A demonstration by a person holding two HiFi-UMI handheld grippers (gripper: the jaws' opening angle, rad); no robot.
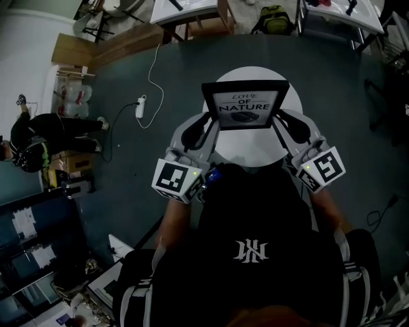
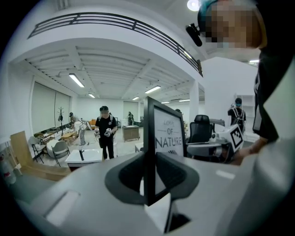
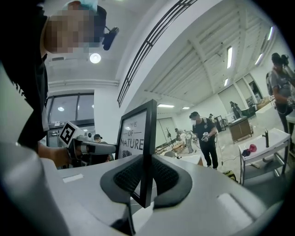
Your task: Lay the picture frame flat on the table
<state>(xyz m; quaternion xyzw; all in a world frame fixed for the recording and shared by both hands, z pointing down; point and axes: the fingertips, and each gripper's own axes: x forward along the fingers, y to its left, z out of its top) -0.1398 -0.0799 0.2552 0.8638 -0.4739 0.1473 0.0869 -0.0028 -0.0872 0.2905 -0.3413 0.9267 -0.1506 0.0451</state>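
A black picture frame with the print "LOVE OF NATURE" is held up over the round white table, its face towards me. My left gripper is shut on the frame's left edge. My right gripper is shut on the frame's right edge. In both gripper views the frame stands upright between the dark pads. The frame's lower edge appears lifted off the tabletop; contact is hidden.
White tables and a green backpack stand at the far side. A power strip with a white cable lies on the dark floor at left. A person in black is at the far left, others stand in the gripper views.
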